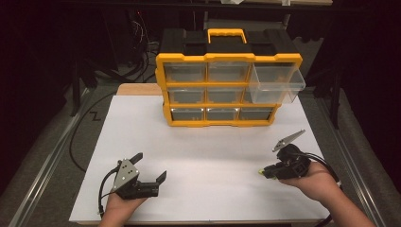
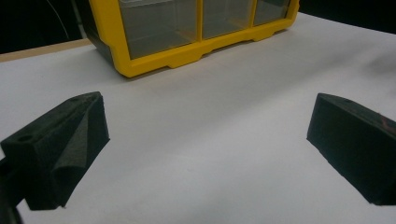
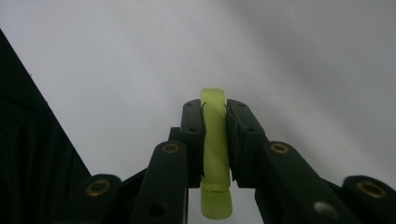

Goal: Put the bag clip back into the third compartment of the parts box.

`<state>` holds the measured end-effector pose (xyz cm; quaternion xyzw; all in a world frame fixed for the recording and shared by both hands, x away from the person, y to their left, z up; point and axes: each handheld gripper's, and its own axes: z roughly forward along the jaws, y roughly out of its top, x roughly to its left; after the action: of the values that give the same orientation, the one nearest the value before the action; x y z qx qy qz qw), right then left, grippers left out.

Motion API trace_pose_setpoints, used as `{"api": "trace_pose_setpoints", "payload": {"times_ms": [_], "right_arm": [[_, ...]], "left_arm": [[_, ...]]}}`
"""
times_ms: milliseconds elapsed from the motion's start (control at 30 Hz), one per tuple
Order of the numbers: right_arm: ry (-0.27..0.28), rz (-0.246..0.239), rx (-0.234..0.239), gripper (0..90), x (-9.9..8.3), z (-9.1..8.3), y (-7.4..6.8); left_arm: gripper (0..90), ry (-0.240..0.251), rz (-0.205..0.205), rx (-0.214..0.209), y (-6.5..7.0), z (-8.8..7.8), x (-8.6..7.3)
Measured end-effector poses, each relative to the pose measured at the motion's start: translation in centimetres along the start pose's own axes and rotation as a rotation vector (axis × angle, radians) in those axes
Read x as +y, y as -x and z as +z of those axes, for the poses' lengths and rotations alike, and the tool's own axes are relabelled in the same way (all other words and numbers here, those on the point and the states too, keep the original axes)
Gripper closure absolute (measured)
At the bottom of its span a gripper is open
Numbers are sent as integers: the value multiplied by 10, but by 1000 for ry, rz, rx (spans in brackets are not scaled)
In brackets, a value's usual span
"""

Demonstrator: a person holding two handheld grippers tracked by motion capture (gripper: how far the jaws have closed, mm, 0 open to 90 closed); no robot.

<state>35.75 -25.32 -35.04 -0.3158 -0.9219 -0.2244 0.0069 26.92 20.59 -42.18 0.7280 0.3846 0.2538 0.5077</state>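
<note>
A: What is the right gripper [image 3: 215, 140] carrying?

B: A small yellow-green piece [image 3: 215, 154], flat and strip-like, translucent. In the right gripper view it stands on edge between the two black jaws, pressed from both sides, with its rounded top rising just above the pads and its lower end hanging below them.

A: Can you see it from above?

B: Only as a yellow-green speck [image 1: 260, 172] at the tip of the right gripper [image 1: 263, 173], over the white sheet [image 1: 213, 146] near the front right of the table. It is too small there to tell its shape, and I cannot say what kind of part it is.

A: And the jaws, how do they stand?

B: Narrow, clamped on that piece. The person's right hand [image 1: 314, 182] holds the gripper body, with the grey plate sticking up toward the cabinet.

A: The other side?

B: The left gripper [image 1: 151, 168] is low over the sheet at the front left, jaws spread wide with nothing between them; the left gripper view shows bare white sheet between the two pads.

A: What lies beyond?

B: A yellow and black drawer cabinet [image 1: 227, 90] at the far edge of the sheet, three rows of clear drawers. The top right drawer [image 1: 276, 82] is pulled out toward the person, well apart from both grippers.
</note>
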Motion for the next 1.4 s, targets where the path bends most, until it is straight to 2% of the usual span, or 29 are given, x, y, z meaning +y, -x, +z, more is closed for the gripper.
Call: {"api": "trace_pose_setpoints", "payload": {"times_ms": [267,467,767,933,1133,1400], "right_arm": [[-53,-9,15,789,6,-7,-1],[-70,-15,26,789,12,-18,-1],[-73,-21,17,789,23,-41,0],[-74,-29,15,789,31,-53,-2],[-76,-41,26,789,41,-66,-4],[-84,-64,14,789,55,-85,-9]], "left_arm": [[4,-3,-6,-4,1,-2,-1],[4,0,-10,-4,0,-2,-1],[4,0,-11,-9,0,-2,-1],[4,-3,2,-9,2,-1,-1],[4,-7,-8,-8,1,-1,-1],[4,-1,-14,-10,1,-1,-1]]}}
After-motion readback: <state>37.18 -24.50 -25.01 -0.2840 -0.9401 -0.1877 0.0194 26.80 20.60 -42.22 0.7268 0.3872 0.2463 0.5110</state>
